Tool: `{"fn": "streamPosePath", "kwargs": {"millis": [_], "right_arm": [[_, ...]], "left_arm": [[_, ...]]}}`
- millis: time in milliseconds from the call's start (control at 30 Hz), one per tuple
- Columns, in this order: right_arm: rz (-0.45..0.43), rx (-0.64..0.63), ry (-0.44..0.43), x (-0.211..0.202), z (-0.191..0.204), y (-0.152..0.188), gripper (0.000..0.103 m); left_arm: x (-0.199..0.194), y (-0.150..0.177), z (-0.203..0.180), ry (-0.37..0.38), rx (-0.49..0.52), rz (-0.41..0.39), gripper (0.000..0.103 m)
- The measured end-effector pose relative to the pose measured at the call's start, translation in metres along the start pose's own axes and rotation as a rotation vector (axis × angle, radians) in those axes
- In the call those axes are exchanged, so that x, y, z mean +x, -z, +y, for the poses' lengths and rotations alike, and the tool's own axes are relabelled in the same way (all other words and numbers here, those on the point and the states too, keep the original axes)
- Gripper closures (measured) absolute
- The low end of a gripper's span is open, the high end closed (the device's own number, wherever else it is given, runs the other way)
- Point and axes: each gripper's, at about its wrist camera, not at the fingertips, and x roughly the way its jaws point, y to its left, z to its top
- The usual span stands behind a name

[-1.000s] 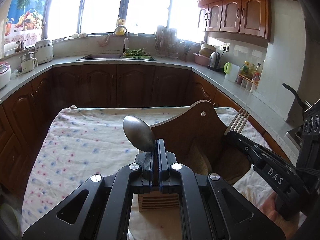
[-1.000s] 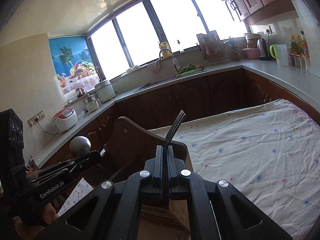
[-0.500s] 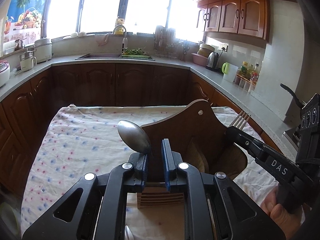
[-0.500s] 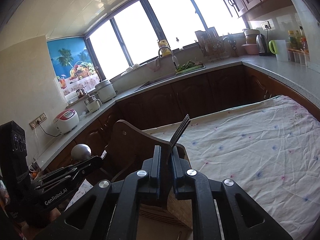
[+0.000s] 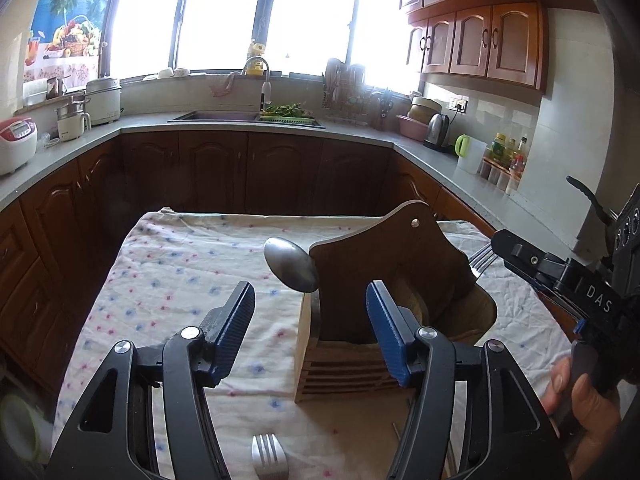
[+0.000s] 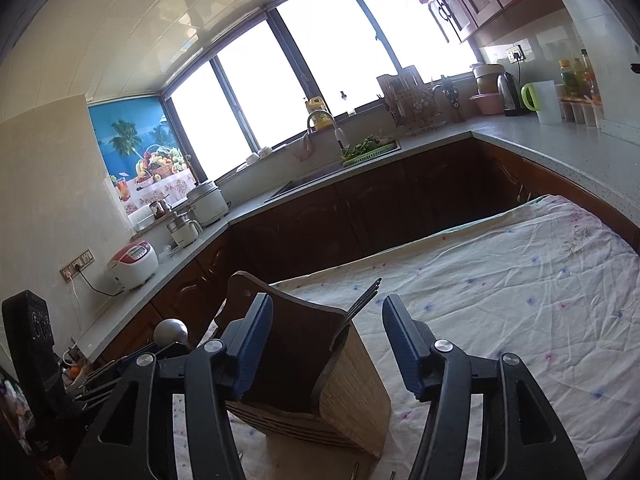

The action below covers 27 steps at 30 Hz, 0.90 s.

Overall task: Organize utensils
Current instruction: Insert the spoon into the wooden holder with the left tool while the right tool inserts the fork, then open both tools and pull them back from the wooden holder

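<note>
A wooden utensil holder stands on the cloth-covered table; it also shows in the right wrist view. A metal spoon stands in its left side, bowl up. A fork stands in its right side, tines up, also seen in the left wrist view. My left gripper is open and empty just in front of the holder. My right gripper is open and empty, its fingers on either side of the fork. A second fork lies on the table below my left gripper.
Kitchen counters with a sink, rice cookers and a kettle ring the table. The floral cloth stretches to the left and far side of the holder. The right gripper body sits close to the holder's right.
Both grippers have opened. The left one let go of the spoon and the right one let go of the fork; both utensils now stand in the holder. Both grippers have pulled back a little.
</note>
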Motion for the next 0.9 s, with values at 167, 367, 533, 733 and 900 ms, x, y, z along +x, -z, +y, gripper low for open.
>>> {"fn": "streamPosePath", "kwargs": {"millis": [167, 367, 533, 733, 900], "right_arm": [[0.000, 0.022, -0.015, -0.016, -0.005, 0.006, 0.031], [0.006, 0.055, -0.031, -0.046, -0.009, 0.020, 0.023], [0.012, 0.072, -0.034, -0.081, -0.011, 0.038, 0.015], [0.017, 0.058, -0.010, -0.124, -0.011, 0.059, 0.008], [0.038, 0.044, 0.040, -0.154, -0.015, 0.081, 0.004]], "left_arm": [[-0.014, 0.012, 0.009, -0.007, -0.036, 0.011, 0.036], [-0.046, 0.032, 0.016, -0.012, -0.087, 0.003, 0.026], [-0.072, 0.050, 0.013, -0.008, -0.119, 0.012, 0.019], [-0.094, 0.076, 0.007, 0.004, -0.141, 0.051, 0.018], [-0.108, 0.099, -0.002, 0.017, -0.147, 0.096, 0.018]]}}
